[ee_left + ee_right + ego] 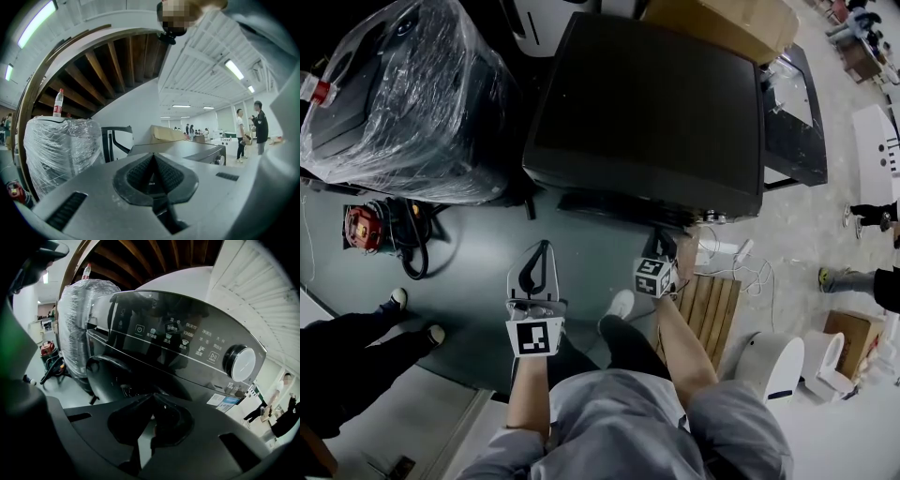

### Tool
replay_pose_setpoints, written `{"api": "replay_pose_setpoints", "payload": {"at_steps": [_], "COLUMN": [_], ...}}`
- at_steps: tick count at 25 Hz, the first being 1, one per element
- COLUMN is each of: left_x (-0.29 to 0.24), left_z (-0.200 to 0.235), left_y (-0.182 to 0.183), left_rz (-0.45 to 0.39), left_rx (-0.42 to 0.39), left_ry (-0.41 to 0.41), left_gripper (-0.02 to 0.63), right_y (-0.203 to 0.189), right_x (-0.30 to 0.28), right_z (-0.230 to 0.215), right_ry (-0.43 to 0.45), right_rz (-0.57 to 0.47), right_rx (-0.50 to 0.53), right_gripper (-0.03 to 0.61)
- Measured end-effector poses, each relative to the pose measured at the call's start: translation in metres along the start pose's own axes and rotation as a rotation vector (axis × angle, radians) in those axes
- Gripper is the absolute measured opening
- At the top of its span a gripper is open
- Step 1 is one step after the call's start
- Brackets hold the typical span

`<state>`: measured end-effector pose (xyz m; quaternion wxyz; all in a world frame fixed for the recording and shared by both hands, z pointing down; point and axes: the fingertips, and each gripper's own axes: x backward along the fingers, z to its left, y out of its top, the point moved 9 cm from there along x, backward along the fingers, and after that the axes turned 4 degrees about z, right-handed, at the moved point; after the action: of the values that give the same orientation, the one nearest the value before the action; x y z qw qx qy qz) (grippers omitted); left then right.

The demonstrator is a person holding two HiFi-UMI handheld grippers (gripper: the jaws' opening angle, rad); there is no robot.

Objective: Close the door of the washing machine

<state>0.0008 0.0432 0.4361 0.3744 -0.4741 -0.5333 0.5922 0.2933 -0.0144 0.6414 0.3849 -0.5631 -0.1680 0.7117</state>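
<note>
Right tool (pixel 151 401), jaws together on nothing, faces the washing machine (pixel 187 324) front below its control panel (pixel 178 341). The round door (pixel 105 376) lies to its left, seemingly ajar, so a push rather than a grip looks intended. Left tool (pixel 153 159), likewise closed and empty, waits nearer the person.

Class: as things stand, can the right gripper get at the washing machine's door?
Probably yes. The right gripper, jaws shut, faces the front of the washing machine. The round door lies just ahead to its left, and nothing shows between them.
</note>
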Motion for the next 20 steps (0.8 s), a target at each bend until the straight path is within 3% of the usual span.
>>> {"api": "replay_pose_setpoints", "payload": {"at_steps": [4,12,14,20], "left_x": [0.000,0.000,0.003,0.011], "left_z": [-0.007,-0.011,-0.011,-0.010], "left_y": [-0.001,0.002,0.002,-0.002], "left_rz": [0.003,-0.015,-0.016,-0.003], "left_rx": [0.013,0.021,0.023,0.014], "left_ry": [-0.014,-0.044,-0.045,-0.046], "left_gripper": [0.002,0.002,0.000,0.002], "right_y": [0.004,0.039,0.031,-0.037], "right_x": [0.010,0.060,0.061,0.056], "right_z": [-0.005,-0.009,-0.003,0.015], "right_ry": [0.004,0.018,0.031,0.035], "right_rz": [-0.041,-0.225,-0.209,-0.033], "right_rx": [-0.017,-0.079,-0.065,-0.097], "right_gripper": [0.000,0.000,0.000,0.000]}}
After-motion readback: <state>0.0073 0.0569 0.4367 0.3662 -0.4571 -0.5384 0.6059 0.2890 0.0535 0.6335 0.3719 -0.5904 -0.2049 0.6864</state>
